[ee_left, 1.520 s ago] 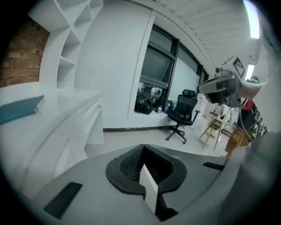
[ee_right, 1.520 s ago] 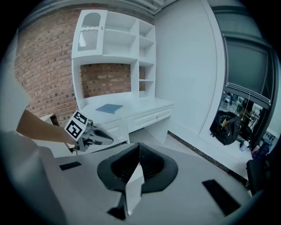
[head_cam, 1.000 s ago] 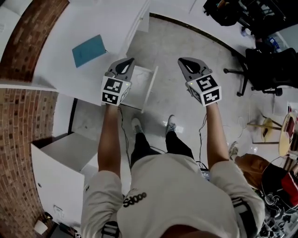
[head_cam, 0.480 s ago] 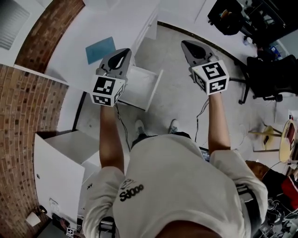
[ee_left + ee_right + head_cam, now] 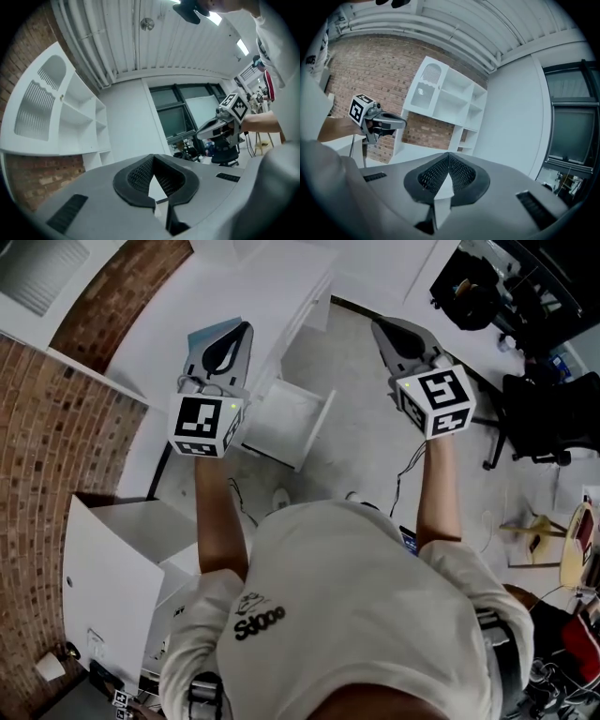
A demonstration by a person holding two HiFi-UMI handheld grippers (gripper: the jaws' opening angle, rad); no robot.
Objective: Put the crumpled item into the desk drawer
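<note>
Both grippers have risen since the earlier frame, held side by side and well apart. Jaws of the left gripper (image 5: 242, 334) are fully together with nothing between them; the right gripper (image 5: 384, 329) is likewise closed and empty. Below and between them, nearer the left gripper, the desk drawer (image 5: 291, 423) stands open. No view shows the crumpled item. A teal sheet (image 5: 208, 335) lies on the white desk (image 5: 272, 296), partly behind the left gripper.

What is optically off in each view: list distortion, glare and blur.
Head view: the fisheye lens bows the brick wall and the desk; the light is even, with no blur. Left gripper view: black round vignette, and the ceiling lamp glares. Right gripper view: same vignette, and the shelves lean and curve.
</note>
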